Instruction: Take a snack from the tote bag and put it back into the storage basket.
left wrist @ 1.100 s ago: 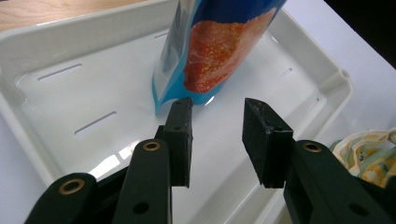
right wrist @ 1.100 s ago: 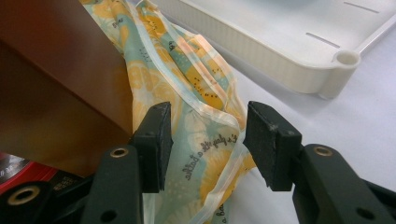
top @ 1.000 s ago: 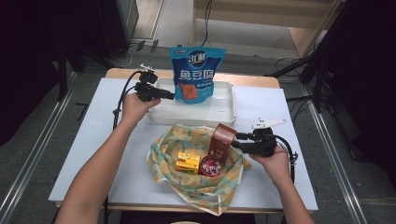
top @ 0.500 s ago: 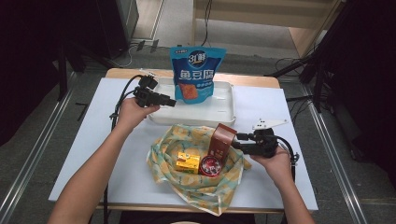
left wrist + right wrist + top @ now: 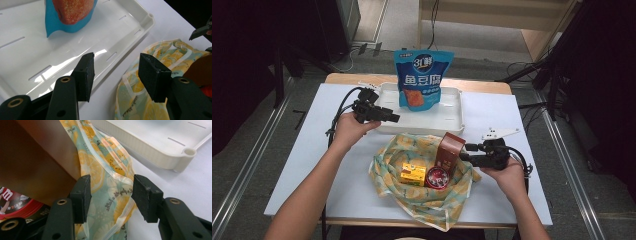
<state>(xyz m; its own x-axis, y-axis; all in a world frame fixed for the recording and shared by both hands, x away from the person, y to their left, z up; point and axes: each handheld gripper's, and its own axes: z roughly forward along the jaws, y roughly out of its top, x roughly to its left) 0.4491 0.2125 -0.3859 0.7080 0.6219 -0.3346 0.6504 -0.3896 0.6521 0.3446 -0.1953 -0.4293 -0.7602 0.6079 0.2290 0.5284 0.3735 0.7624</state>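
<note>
Drawing back from the blue pouch (image 5: 423, 78) now standing in the tray (image 5: 451, 118), the left tool (image 5: 393, 118) gapes empty; the right tool (image 5: 462, 156), jaws apart, straddles the bag (image 5: 112, 192) rim beside the brown box (image 5: 448, 151), likely next.

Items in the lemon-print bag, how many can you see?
3: a brown box standing at the right, a round red tin at its foot, and a small yellow box left of the tin. The lemon-print bag may hide more under its folds.
</note>
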